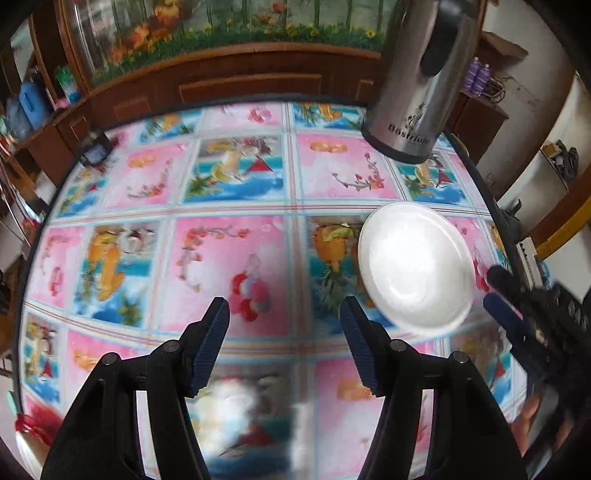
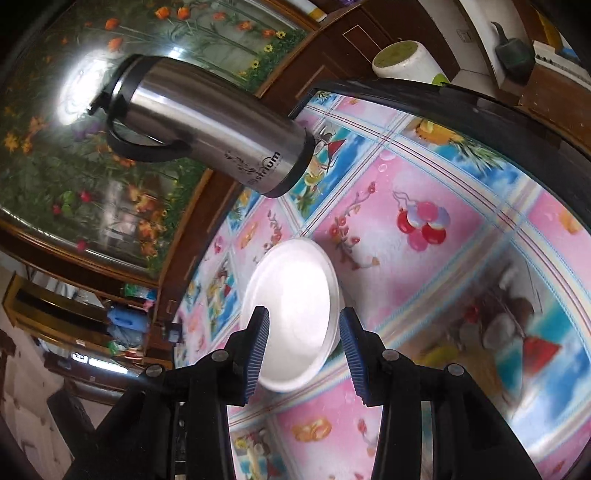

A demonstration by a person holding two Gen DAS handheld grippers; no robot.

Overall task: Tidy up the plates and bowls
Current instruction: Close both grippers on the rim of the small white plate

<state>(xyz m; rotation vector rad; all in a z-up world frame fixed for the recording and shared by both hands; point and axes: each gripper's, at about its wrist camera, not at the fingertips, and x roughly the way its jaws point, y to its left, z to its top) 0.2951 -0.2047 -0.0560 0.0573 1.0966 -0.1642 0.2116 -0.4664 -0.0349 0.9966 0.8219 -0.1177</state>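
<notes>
A white plate [image 1: 415, 264] lies on the round table with the flowered cloth [image 1: 229, 258], at the right in the left wrist view. My left gripper [image 1: 284, 314] is open and empty above the cloth, left of the plate. My right gripper [image 2: 303, 325] is open, its fingers on either side of the near part of the plate [image 2: 291, 314]; I cannot tell if they touch it. The right gripper also shows in the left wrist view [image 1: 496, 288], just right of the plate.
A steel thermos jug [image 1: 417, 77] stands at the far right of the table, beyond the plate; it also shows in the right wrist view [image 2: 207, 125]. A wooden cabinet with flowered glass [image 1: 236, 33] runs behind the table. A red object [image 1: 35, 424] lies at the near left edge.
</notes>
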